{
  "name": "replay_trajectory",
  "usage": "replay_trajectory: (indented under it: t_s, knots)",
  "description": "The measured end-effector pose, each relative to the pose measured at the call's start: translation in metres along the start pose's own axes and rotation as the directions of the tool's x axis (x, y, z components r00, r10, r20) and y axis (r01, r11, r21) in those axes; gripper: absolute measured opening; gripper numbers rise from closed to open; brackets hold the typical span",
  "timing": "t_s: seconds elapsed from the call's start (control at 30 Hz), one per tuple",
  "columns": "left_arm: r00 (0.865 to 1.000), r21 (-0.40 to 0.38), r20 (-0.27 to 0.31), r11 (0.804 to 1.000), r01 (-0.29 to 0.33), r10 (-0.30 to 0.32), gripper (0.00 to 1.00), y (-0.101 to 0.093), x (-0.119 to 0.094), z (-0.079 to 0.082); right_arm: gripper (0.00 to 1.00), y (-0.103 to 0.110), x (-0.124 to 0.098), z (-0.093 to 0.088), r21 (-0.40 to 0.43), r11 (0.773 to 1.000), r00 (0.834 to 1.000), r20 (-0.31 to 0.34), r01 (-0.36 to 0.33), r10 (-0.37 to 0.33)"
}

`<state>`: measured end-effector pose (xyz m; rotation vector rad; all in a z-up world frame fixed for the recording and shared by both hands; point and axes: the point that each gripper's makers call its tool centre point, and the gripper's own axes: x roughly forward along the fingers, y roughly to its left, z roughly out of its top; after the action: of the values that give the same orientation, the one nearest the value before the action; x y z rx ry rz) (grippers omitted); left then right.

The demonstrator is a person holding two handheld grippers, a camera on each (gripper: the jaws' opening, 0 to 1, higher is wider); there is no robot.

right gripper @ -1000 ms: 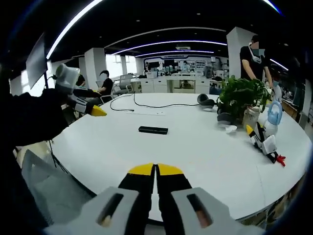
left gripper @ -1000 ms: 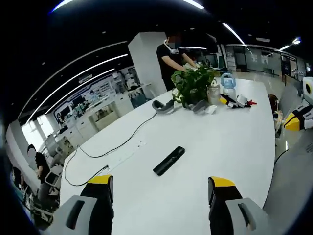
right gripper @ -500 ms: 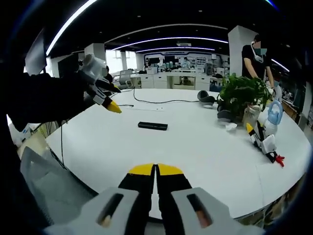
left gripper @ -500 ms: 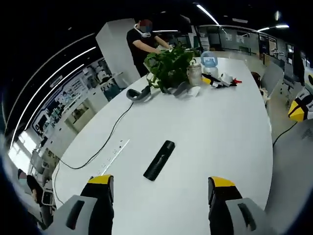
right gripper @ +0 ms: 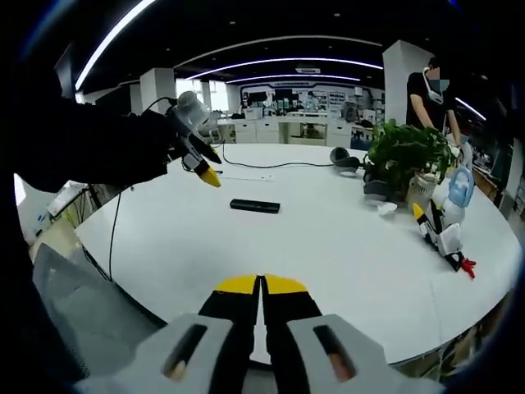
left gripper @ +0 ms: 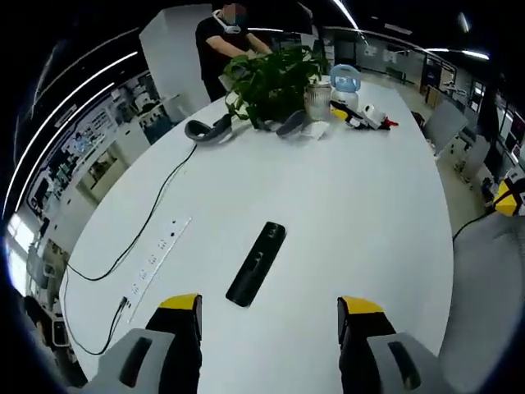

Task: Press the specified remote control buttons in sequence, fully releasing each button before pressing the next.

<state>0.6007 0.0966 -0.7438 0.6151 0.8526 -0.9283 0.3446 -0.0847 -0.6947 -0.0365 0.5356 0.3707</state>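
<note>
Left gripper (left gripper: pixel 268 316) jaws spread wide above the table; right gripper (right gripper: pixel 261 286) jaws pressed together, holding nothing.

The black remote (left gripper: pixel 256 263) lies flat on the white table (left gripper: pixel 369 213), just beyond the left jaws and well in from every edge. A power strip (left gripper: pixel 156 258) with its black cable lies toward the table's left edge. At the far end stand a potted plant (left gripper: pixel 271 78), headphones (left gripper: pixel 205 129) and a jar (left gripper: pixel 317 100); a person (left gripper: pixel 221 41) stands behind them.

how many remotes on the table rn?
1. The black remote lies flat on the white table, just ahead of the open left gripper; it also shows mid-table in the right gripper view. Clutter by the plant could hide more.
</note>
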Motion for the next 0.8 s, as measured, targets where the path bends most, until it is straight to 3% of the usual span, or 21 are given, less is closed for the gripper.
replay_trajectory:
  t_s: [0.23,0.5,0.8]
  knots:
    - [0.994,-0.048,-0.085,0.997,0.059,-0.063,0.60,0.009,0.021,-0.013,0.00,0.000,0.001,-0.002,-0.001,1.000,1.000,-0.013,0.004,-0.004]
    - [0.980,-0.013,-0.177,0.996,0.086,-0.087,0.57,0.024,0.048,-0.033,0.00,-0.001,0.003,-0.005,-0.005,1.000,0.999,-0.034,0.007,-0.007]
    - [0.968,-0.014,-0.227,0.994,0.106,-0.107,0.50,0.035,0.073,-0.032,0.00,0.001,0.006,-0.009,-0.011,1.000,0.998,-0.061,0.002,-0.002]
